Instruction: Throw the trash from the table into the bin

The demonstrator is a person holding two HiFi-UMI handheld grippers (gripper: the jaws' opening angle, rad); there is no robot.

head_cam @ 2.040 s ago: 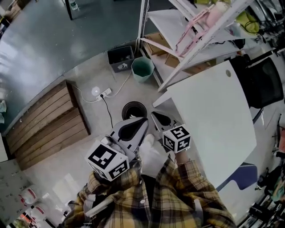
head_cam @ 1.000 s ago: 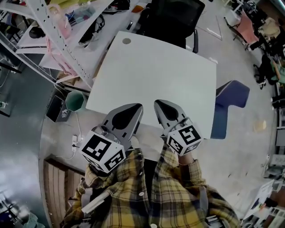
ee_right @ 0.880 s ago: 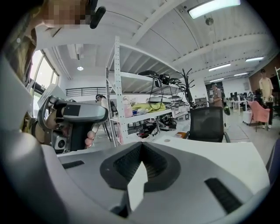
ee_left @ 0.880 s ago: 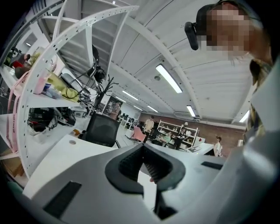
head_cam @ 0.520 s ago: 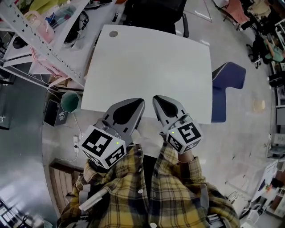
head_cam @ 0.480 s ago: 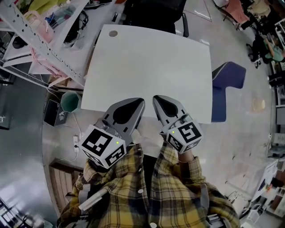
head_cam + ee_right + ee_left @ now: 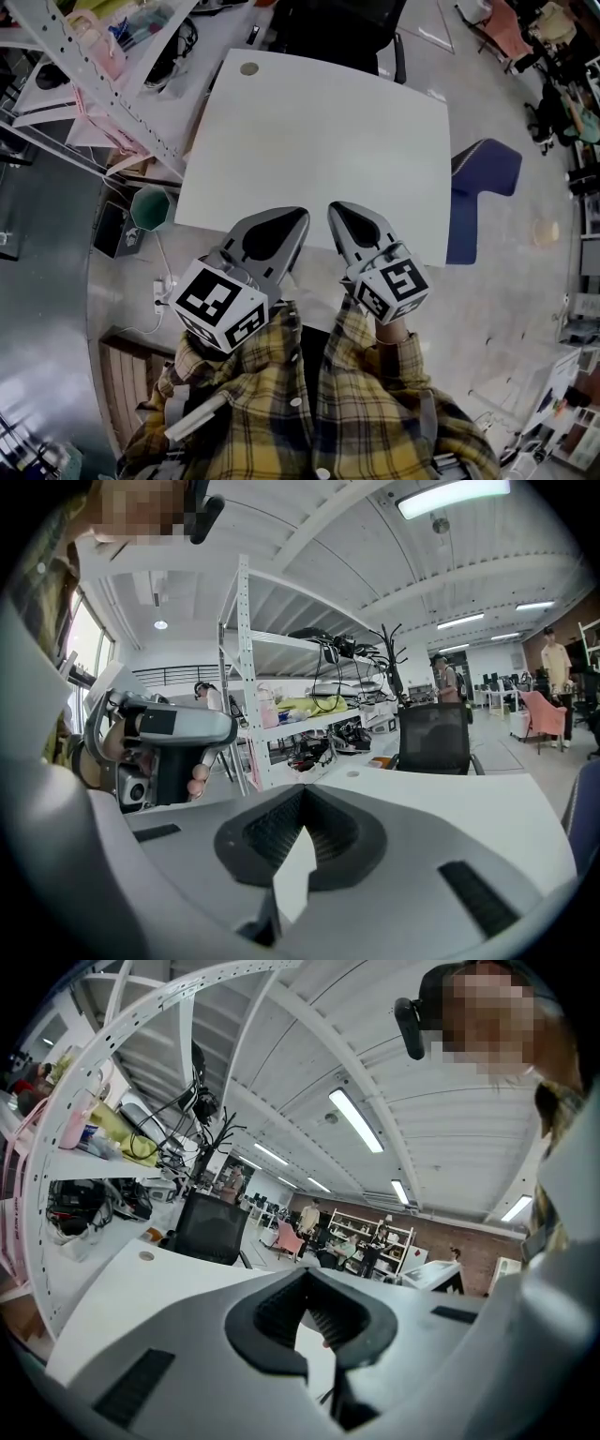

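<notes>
Left gripper (image 7: 296, 216) and right gripper (image 7: 337, 209) are held side by side over the table (image 7: 328, 131) edge, jaws closed.

The person wears a long-sleeved flannel shirt (image 7: 281, 412) in yellow, grey and dark plaid, buttoned down the front with small pale buttons. The pale grey plastic left gripper (image 7: 294, 221) and its twin, the right gripper (image 7: 338, 213), are broad shells tapering to a point. Each has a black teardrop recess lined with ribbed pads (image 7: 277, 1309). Each also carries a white cube (image 7: 220, 305) printed with black square markers.
</notes>
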